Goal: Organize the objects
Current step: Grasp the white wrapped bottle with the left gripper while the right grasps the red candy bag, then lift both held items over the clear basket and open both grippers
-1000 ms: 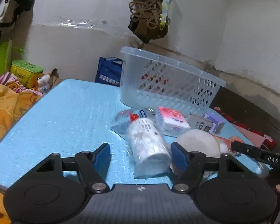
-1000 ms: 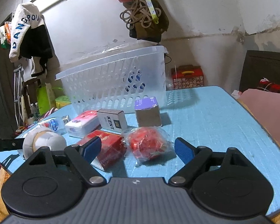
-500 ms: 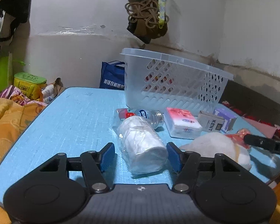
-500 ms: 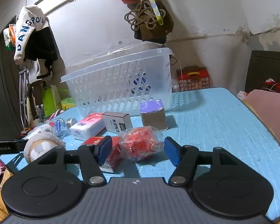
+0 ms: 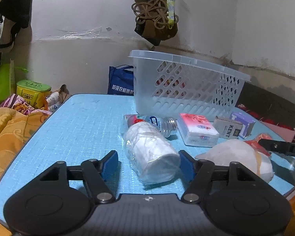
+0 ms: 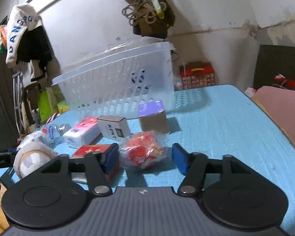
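A clear plastic basket (image 5: pixel 186 84) stands at the back of the blue table (image 5: pixel 78 122); it also shows in the right wrist view (image 6: pixel 116 82). My left gripper (image 5: pixel 148 163) is open, its fingers on either side of a white wrapped roll (image 5: pixel 151 153) lying on the table. My right gripper (image 6: pixel 144 157) is open around a red wrapped packet (image 6: pixel 143 151). A small bottle (image 5: pixel 159 123), a pink tissue pack (image 5: pixel 196 131), a KENT box (image 6: pixel 114 128), a purple-topped box (image 6: pixel 153 116), a red box (image 6: pixel 88 150) and a white soft ball (image 5: pixel 238 157) lie between.
Orange bedding (image 5: pixel 7 129) borders the table's left side. A blue bag (image 5: pixel 121 82) and a green tin (image 5: pixel 33 90) sit behind the table. A pink cushion (image 6: pixel 281 110) lies at the table's right. Clothes and a rope bundle (image 6: pixel 145 9) hang on the wall.
Both grippers have moved forward and lower, so the white roll now lies between the left fingers and the red packet between the right fingers. Both jaws have narrowed slightly.
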### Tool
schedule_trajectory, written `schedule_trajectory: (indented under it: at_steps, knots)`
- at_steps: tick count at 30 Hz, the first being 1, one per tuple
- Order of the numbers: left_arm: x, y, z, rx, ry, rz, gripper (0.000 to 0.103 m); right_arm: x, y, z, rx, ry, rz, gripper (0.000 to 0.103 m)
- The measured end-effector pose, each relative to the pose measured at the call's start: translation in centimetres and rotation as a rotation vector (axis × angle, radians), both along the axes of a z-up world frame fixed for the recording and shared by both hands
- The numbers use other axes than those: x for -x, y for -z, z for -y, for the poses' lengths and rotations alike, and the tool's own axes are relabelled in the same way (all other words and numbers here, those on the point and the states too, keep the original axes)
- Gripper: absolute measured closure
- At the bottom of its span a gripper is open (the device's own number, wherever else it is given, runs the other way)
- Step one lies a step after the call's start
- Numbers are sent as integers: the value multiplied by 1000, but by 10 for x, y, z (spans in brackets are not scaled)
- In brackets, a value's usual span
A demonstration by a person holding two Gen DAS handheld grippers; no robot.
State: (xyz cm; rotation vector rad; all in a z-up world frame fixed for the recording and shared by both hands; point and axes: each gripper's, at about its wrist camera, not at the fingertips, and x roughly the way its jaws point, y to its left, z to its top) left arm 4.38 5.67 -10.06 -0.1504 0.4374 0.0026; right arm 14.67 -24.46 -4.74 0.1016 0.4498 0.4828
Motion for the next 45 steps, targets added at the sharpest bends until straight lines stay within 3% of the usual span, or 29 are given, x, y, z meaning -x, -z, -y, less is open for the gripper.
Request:
schedule_trajectory:
  at_steps: [2, 4, 5, 8, 22, 30, 34, 38, 41, 45]
  knots:
    - [-1, 1, 2, -10, 1, -8, 31, 3, -1, -1, 9, -3, 7, 51]
    - [0, 1, 3, -11, 19, -5, 47, 8, -2, -1, 26, 0, 34, 52]
    - [1, 1, 5, -19, 25, -7, 50, 11, -3, -1, 27, 2, 43, 52]
    - [6, 0, 12, -70, 2, 11, 51, 17, -9, 1, 27, 9, 72, 52]
    - [28, -13, 7, -64, -8, 106, 51, 23, -26, 0, 13, -6, 116, 52]
    - [29, -48, 1, -55, 4, 176, 51, 16, -59, -8, 17, -48, 171, 52]
    - [7, -90, 4, -77, 49, 236, 51, -12, -92, -18, 19, -61, 216, 52]
    - [-43, -133, 11, -105, 80, 249, 51, -57, -117, -38, 16, -85, 192, 52]
    - [-92, -150, 15, -106, 74, 195, 51, -89, -120, -59, 67, -68, 143, 52]
    - [-147, -146, 17, -73, 84, 68, 51, -122, -109, -75, 128, -48, 81, 52]
